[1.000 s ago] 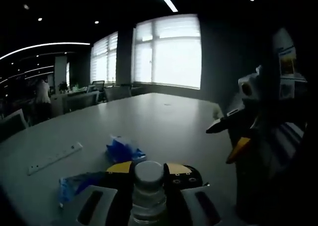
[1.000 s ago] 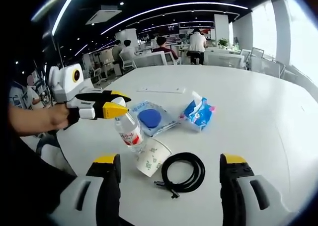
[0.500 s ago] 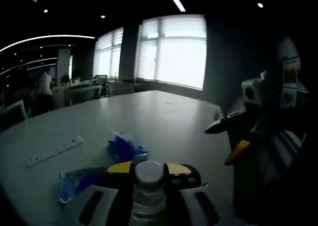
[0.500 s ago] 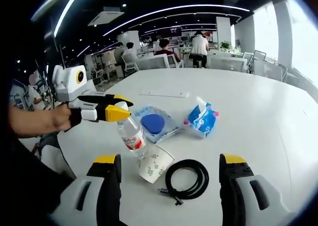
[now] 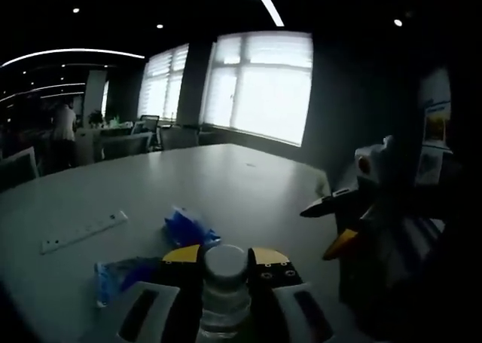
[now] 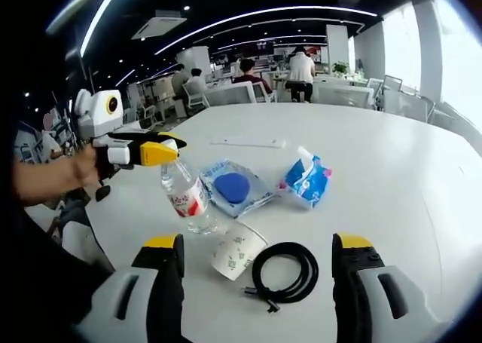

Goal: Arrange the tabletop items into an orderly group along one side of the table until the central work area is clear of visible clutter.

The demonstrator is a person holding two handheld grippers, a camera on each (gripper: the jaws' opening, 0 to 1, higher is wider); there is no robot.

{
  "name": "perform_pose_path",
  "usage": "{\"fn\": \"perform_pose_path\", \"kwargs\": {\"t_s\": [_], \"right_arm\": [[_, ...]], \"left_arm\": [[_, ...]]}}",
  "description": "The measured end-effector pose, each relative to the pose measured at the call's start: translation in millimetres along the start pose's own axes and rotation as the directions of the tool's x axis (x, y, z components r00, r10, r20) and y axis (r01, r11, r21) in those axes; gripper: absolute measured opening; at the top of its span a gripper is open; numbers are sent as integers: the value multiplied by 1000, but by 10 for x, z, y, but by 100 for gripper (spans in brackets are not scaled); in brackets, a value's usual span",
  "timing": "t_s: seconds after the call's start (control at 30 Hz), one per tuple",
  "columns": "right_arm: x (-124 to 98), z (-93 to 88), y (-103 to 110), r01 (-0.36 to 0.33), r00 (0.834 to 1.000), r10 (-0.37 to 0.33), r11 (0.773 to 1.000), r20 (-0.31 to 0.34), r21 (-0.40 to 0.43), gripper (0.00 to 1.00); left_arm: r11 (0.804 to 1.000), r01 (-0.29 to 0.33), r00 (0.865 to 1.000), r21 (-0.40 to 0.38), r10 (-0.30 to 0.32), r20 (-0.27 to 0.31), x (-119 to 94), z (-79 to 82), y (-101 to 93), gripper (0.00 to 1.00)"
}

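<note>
Bottle point(image 6: 185, 200) tilted, cap end up toward the left gripper point(image 6: 162, 153), which clamps its neck; base just off or on the white table point(image 6: 392, 169), cannot tell. From the bottle: paper cup point(image 6: 235, 249) on its side just beside, black cable coil point(image 6: 285, 271) past the cup, blue pouch point(image 6: 233, 186) and tissue pack point(image 6: 307, 179) behind. Right gripper point(image 6: 256, 283) spread wide, holding nothing. Open office behind; table beyond the tissue pack bare to its edge

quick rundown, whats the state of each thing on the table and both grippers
water bottle: capped, tilted, held by its neck
left gripper: shut on the water bottle
right gripper: open, holding nothing
paper cup: tipped on its side
black cable: coiled, lying flat
tissue pack: a tissue poking out
power strip: lying flat
</note>
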State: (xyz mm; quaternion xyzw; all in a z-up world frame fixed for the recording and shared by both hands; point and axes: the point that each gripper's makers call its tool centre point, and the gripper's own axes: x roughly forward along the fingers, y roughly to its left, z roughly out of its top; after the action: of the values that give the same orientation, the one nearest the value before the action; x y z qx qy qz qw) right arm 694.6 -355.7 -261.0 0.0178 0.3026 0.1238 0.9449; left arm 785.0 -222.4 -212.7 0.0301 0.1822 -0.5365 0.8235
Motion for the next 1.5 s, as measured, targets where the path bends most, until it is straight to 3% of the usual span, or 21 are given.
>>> {"fn": "perform_pose_path", "kwargs": {"t_s": [0.2,0.6,0.9,1.13,1.5], "right_arm": [[31,38,-9,3,1000,-3,1000,7,-4,75],[91,106,-27,5,1000,-5,1000,29,13,77],[120,156,60,-10,1000,10,1000,28,8,88],[169,139,154,-38,999,38,999,6,17,98],[245,62,241,-21,998,20,1000,-54,-10,95]], "left_arm": [[1000,6,1000,28,-6,-3,-225,180,160,19],[999,-12,1000,35,12,-9,-559,179,704,19],[998,8,1000,56,-7,-21,-752,174,1017,19],[995,52,997,80,-47,-64,-911,139,1237,19],[977,165,985,136,-157,-71,-1111,124,1432,20]]}}
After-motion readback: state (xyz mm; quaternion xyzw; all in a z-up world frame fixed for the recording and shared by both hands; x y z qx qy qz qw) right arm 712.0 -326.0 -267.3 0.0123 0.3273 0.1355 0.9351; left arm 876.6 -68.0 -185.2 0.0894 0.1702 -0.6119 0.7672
